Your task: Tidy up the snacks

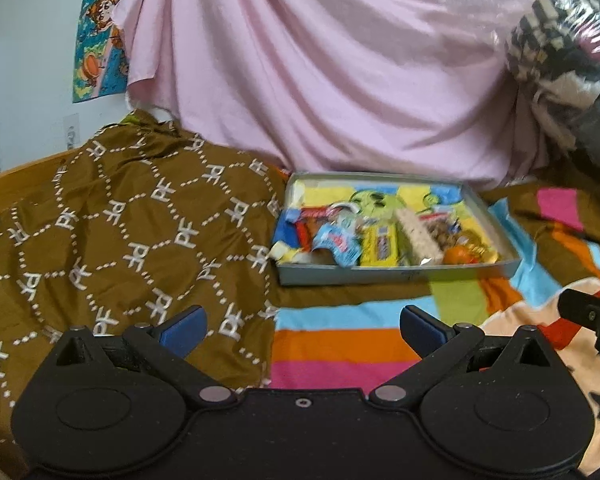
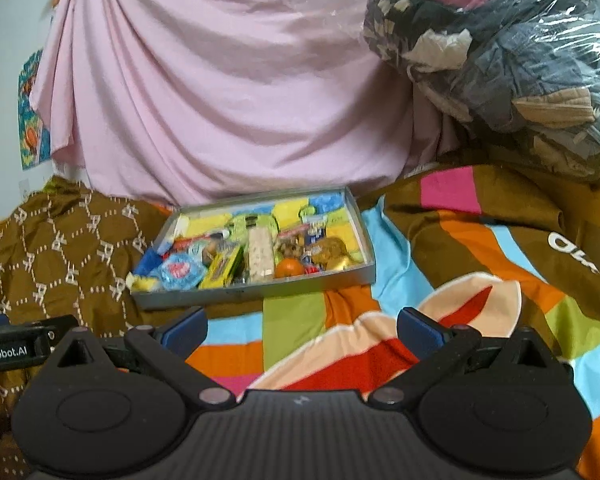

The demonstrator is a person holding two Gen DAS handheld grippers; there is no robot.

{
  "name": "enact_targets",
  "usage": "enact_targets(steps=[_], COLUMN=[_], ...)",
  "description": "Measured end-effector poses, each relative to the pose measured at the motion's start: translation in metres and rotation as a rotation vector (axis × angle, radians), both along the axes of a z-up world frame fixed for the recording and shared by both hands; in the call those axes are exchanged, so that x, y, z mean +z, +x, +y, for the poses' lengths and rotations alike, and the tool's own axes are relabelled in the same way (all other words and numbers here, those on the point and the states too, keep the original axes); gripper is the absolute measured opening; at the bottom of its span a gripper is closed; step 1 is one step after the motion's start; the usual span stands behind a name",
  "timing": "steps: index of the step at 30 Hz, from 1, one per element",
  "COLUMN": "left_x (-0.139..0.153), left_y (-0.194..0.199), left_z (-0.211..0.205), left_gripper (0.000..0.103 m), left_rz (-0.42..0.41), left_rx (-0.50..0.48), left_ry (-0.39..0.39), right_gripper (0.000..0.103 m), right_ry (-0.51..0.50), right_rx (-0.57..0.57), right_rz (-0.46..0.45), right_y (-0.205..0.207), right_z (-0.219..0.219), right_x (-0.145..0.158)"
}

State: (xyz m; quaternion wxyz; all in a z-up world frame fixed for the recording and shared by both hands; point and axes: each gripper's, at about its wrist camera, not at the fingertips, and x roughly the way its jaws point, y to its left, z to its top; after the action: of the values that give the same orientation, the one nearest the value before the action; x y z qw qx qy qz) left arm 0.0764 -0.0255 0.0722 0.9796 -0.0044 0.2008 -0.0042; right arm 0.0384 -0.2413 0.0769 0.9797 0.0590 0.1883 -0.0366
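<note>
Ahead, beyond both tools, lies the shallow grey cardboard tray [image 1: 400, 274] of mixed snacks, resting on the striped many-coloured blanket [image 1: 340, 344] and well apart from either pair of fingers. Seen from the left black two-finger gripper [image 1: 302, 326], sits forward and a little to the right; seen from the right black two-finger gripper [image 2: 302, 326], forward and a little to the left, so lies roughly between the two, with neither clearly nearer. Both sets of blue-padded jaws stand wide apart and hold nothing.

Inside the tray, crowded toward its near wall: a long pale puffed-rice bar in clear wrap [image 2: 259, 258], with long axis running away from the grippers, near end toward the front wall; just beside it on the left a yellow-green flat candy box [image 2: 222, 266], lying along nearly the same direction, slightly tilted; then a round light-blue wrapped sweet [image 2: 180, 270] farther left; on the right of the bar a small orange round fruit-like thing [image 2: 289, 268] against the front wall. Probably best taken across the narrow width, from the near end, since the long axis points away.

Readable writing: "PF" repeated in white on the brown patterned cloth [image 1: 120, 220]; "enRobot.AI" on the black side of the left tool, at the left edge of the right view. Snack labels too blurred to read
</note>
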Motion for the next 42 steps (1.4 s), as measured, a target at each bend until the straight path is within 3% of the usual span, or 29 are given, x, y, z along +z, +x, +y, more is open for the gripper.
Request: enact_targets(steps=[8,20,42], left_x=[-0.003,-0.012,-0.022], left_y=[-0.007,-0.009,-0.012], left_z=[0.0,0.001,-0.006], left_gripper=[0.102,0.102,0.102], left_rz=[0.022,0.123,0.176], left_rx=[0.026,0.068,0.037], left_ry=[0.028,0.048,0.065], right_gripper=[0.103,0.103,0.103], right_ry=[-0.017,-0.024,-0.018], right_rx=[0.017,0.032,0.003], right_rz=[0.056,0.102,0.205], right_y=[-0.004,-0.007,-0.001], right_z=[0.01,0.018,0.013], right_x=[-0.008,-0.013,-0.026])
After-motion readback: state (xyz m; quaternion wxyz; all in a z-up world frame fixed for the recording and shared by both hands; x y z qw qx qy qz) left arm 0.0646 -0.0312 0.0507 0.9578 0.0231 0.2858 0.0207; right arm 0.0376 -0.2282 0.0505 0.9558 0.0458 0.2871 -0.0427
